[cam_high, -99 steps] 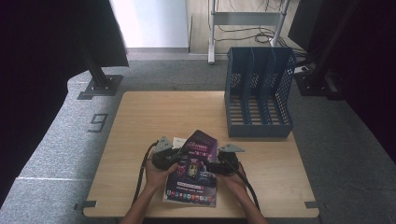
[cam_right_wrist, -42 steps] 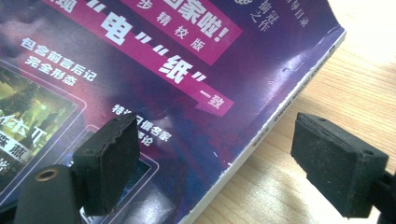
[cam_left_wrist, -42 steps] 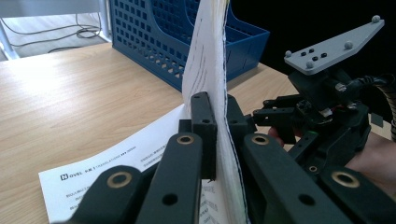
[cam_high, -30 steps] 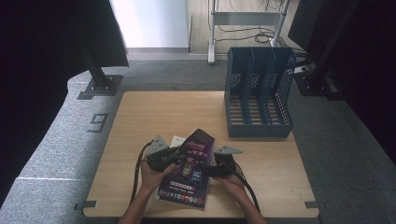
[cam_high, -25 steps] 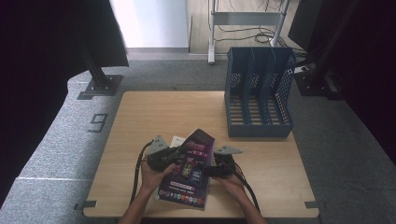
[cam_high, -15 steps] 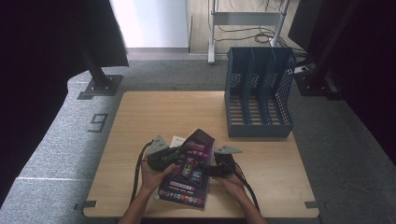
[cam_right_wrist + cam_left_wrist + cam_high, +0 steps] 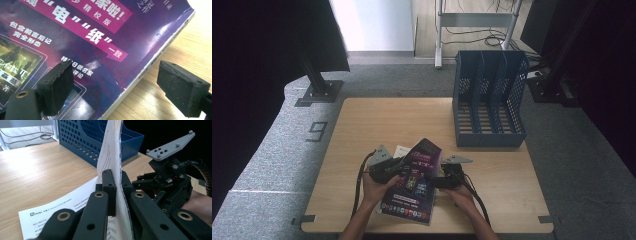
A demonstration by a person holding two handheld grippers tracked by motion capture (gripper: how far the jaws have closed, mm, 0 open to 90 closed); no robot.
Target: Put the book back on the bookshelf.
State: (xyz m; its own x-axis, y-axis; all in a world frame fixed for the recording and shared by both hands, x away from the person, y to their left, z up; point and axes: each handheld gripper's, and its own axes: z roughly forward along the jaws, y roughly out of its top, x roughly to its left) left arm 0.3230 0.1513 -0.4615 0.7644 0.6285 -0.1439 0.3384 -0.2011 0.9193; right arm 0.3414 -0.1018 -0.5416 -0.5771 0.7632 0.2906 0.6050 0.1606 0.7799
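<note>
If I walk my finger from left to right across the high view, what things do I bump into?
Left gripper shut on the purple book → purple glossy paperback book → right gripper with open jaws → blue plastic file rack with three slots, farther back.

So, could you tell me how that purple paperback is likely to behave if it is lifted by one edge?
The purple paperback will probably flex: its thin cover and pages already curve where the left gripper pinches them. It looks fairly light for its size. The glossy cover may slide between the open pads of the right gripper.
</note>
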